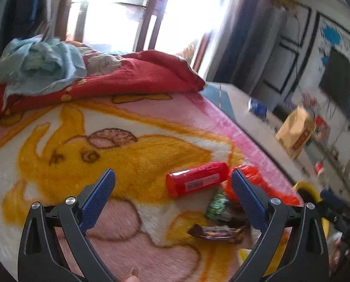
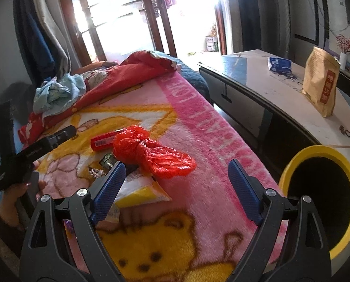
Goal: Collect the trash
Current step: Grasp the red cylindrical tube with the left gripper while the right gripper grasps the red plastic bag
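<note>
Trash lies on a pink and yellow cartoon blanket (image 1: 104, 122). A red cylindrical packet (image 1: 197, 182) rests just ahead of my open left gripper (image 1: 172, 176), with nothing between its fingers. Below the packet lie a green wrapper (image 1: 217, 205) and a brown candy wrapper (image 1: 218, 232). A knotted red plastic bag (image 2: 149, 152) lies just beyond my open right gripper (image 2: 177, 169), with the red packet (image 2: 103, 142) behind it. A yellow and white wrapper (image 2: 142, 192) sits by the right gripper's left finger (image 2: 109, 188). The yellow-rimmed bin (image 2: 320, 197) stands at the bed's right edge.
A red quilt (image 1: 132, 75) and light blue cloth (image 1: 41, 61) are piled at the bed's far end. A low cabinet (image 2: 257, 80) on the right carries a tan paper bag (image 2: 320, 82) and a blue packet (image 2: 279, 64). A hand (image 2: 17, 192) holds the other gripper at left.
</note>
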The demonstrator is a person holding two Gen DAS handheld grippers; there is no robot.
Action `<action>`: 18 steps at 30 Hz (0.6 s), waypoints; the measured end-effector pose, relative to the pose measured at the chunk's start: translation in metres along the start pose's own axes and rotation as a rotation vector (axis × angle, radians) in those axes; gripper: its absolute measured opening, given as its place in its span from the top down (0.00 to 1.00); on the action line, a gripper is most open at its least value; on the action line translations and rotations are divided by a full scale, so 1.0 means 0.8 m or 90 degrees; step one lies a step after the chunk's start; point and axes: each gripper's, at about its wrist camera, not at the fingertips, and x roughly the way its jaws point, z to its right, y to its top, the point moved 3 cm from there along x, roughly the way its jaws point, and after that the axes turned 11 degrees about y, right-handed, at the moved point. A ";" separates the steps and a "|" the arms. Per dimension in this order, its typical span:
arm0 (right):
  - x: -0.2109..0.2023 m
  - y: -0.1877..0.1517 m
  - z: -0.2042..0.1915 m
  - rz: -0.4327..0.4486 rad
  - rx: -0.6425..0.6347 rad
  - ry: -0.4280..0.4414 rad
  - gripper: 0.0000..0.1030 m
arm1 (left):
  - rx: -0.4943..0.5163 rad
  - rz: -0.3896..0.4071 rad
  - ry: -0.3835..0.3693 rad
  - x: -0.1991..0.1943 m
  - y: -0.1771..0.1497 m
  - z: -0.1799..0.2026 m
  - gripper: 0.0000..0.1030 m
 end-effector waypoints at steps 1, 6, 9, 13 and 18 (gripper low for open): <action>0.005 0.000 0.000 -0.006 -0.003 0.002 0.22 | 0.014 -0.007 -0.005 0.006 0.003 0.002 0.08; 0.029 0.002 0.001 -0.028 -0.010 0.007 0.22 | 0.095 -0.045 -0.017 0.035 0.010 0.019 0.18; 0.039 0.002 0.003 -0.038 -0.009 0.005 0.23 | 0.122 -0.063 -0.020 0.050 0.012 0.026 0.22; 0.052 0.001 0.006 -0.049 -0.001 0.012 0.23 | 0.157 -0.086 -0.041 0.064 0.014 0.037 0.23; 0.069 -0.001 0.010 -0.071 0.015 0.029 0.29 | 0.175 -0.126 -0.068 0.085 0.014 0.043 0.23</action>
